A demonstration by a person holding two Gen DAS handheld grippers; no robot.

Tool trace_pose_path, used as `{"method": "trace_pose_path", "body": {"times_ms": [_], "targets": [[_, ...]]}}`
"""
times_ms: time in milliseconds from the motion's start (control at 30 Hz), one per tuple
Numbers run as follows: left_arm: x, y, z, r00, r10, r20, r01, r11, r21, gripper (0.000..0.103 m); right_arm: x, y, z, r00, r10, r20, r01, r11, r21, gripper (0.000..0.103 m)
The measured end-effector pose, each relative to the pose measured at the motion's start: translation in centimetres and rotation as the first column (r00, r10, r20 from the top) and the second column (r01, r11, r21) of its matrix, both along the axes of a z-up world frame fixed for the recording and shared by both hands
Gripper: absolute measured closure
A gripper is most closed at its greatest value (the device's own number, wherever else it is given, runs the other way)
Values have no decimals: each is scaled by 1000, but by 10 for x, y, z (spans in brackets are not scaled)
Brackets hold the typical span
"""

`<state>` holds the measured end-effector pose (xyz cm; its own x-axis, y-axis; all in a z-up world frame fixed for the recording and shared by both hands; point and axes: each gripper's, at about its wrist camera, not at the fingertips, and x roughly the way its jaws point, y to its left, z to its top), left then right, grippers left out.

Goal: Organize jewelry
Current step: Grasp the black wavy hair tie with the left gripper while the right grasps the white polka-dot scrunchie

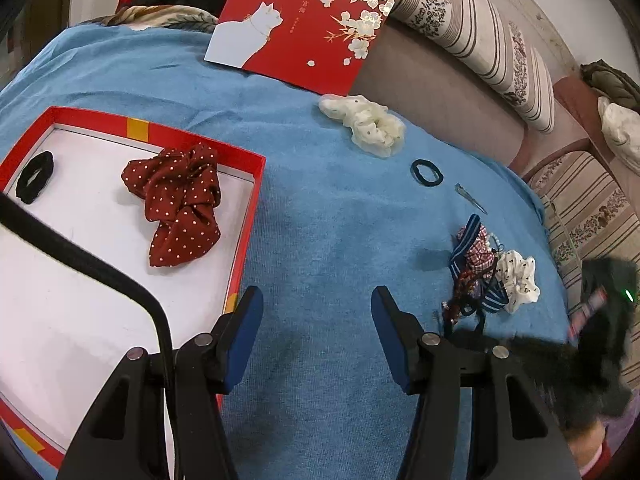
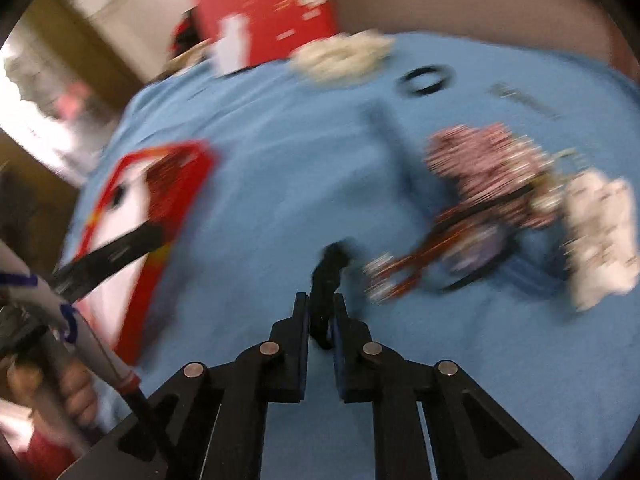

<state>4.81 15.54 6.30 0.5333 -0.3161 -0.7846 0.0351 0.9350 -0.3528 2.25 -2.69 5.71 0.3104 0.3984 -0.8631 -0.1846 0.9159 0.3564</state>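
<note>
My left gripper (image 1: 317,304) is open and empty above the blue cloth, just right of the red-rimmed box (image 1: 245,216). The box holds a red dotted scrunchie (image 1: 178,204) and a black scrunchie (image 1: 34,178). My right gripper (image 2: 321,308) is shut on a black hair tie (image 2: 328,276) and holds it over the cloth; its view is motion-blurred. A pile of mixed hair ties and scrunchies (image 1: 486,276) lies at the right, also in the right wrist view (image 2: 492,204). A cream scrunchie (image 1: 366,124), a black hair ring (image 1: 427,173) and a metal clip (image 1: 470,197) lie farther back.
The red box lid with a white cat (image 1: 304,20) lies at the back of the blue cloth (image 1: 320,220). Striped cushions (image 1: 492,40) stand behind and to the right. The right gripper's dark body (image 1: 600,320) shows blurred at the right edge.
</note>
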Motion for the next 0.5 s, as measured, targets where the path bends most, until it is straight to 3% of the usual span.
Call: {"method": "trace_pose_path", "body": {"times_ms": [67,133,233,300,400,500], "targets": [[-1,-3,-1,1000,-11,-3,11,1000,2,48,-13,10,1,999,48,-15,-48,999,21,85],[-2,-8,-2,1000,-26,-5,26,1000,8,48,-25,15,3,998,67,-11,-67,998,-8,66],[-4,-21,-5,997,-70,-10,70,997,17,48,-40,9,10,998,64,13,-63,996,-58,54],[-6,-29,-7,994,-107,-16,107,994,18,48,-47,-4,16,999,45,17,-44,997,-69,48],[-8,-45,-13,986,-162,-30,163,986,40,44,-48,-30,27,999,-12,43,16,994,-105,48],[-10,-61,-21,979,-201,-41,204,977,69,44,-44,-61,38,987,-112,119,133,973,-188,47]]}}
